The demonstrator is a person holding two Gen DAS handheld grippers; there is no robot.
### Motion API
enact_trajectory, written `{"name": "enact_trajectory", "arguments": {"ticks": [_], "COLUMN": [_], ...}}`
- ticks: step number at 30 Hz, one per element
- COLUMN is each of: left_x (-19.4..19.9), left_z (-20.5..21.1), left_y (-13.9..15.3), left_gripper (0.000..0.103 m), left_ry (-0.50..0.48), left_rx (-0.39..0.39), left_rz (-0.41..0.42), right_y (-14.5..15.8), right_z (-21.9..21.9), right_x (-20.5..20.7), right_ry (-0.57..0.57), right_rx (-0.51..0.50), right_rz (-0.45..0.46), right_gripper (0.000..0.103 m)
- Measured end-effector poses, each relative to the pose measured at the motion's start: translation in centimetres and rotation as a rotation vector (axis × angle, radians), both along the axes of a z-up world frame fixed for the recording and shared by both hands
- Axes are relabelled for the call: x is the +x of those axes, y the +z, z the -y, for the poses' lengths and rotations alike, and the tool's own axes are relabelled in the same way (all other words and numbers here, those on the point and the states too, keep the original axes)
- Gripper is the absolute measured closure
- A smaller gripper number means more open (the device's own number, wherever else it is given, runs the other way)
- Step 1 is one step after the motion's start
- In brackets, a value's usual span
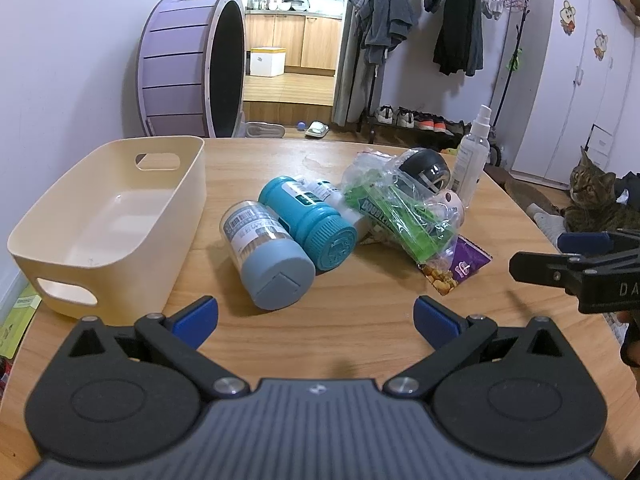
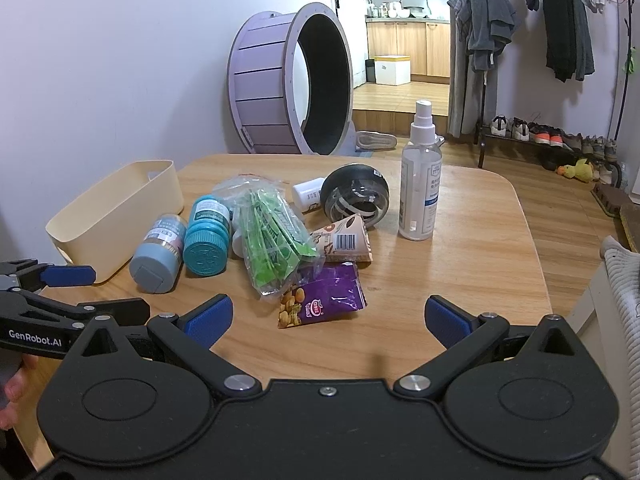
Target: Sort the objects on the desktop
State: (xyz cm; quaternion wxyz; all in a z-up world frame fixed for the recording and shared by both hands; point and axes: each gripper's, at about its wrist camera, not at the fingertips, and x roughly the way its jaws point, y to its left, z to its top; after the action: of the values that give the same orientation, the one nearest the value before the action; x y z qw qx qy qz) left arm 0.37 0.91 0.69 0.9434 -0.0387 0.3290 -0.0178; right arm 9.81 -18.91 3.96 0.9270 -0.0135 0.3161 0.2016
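Observation:
A cream plastic bin (image 1: 108,216) (image 2: 116,216) stands empty at the table's left. Beside it lie a grey-capped jar (image 1: 268,256) (image 2: 158,254) and a teal bottle (image 1: 310,222) (image 2: 208,236) on their sides. A clear bag of green gum packs (image 1: 400,204) (image 2: 272,236), a purple snack packet (image 1: 456,268) (image 2: 324,300), a brown paper cup (image 2: 344,240), a black ball (image 1: 426,168) (image 2: 356,196) and an upright spray bottle (image 1: 474,156) (image 2: 420,184) fill the middle. My left gripper (image 1: 316,322) hangs open in front of the jar. My right gripper (image 2: 328,322) hangs open just short of the snack packet.
The wooden table (image 2: 460,280) has bare surface at its near and right side. A small white bottle (image 2: 308,194) lies behind the gum bag. A cat (image 1: 592,200) sits off the right edge. A purple wheel (image 2: 292,84) and clothes rack (image 2: 560,20) stand behind.

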Motion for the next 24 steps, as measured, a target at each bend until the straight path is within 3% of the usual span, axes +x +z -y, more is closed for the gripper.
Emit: {"name": "enact_trajectory", "arguments": {"ticks": [12,16,24], "left_x": [-0.3,-0.9,-1.6], "left_z": [0.5,0.6,0.1], "left_y": [-0.3,-0.3,0.3], "left_gripper": [0.000,0.000,0.002], "left_ry": [-0.010,-0.021,-0.060], "left_rx": [0.007,0.011,-0.027], "left_rz": [0.017,0.068,0.169], "right_y": [0.0,0.0,1.2], "right_z": [0.2,0.8,2.4], "right_x": [0.1,0.2,1.5], "right_ry": [-0.006,-0.024,-0.060], "right_rx": [0.013,0.049,0.104], "right_rz": [0.007,0.028,0.156], "right_gripper": [0.000,0.000,0.000]}}
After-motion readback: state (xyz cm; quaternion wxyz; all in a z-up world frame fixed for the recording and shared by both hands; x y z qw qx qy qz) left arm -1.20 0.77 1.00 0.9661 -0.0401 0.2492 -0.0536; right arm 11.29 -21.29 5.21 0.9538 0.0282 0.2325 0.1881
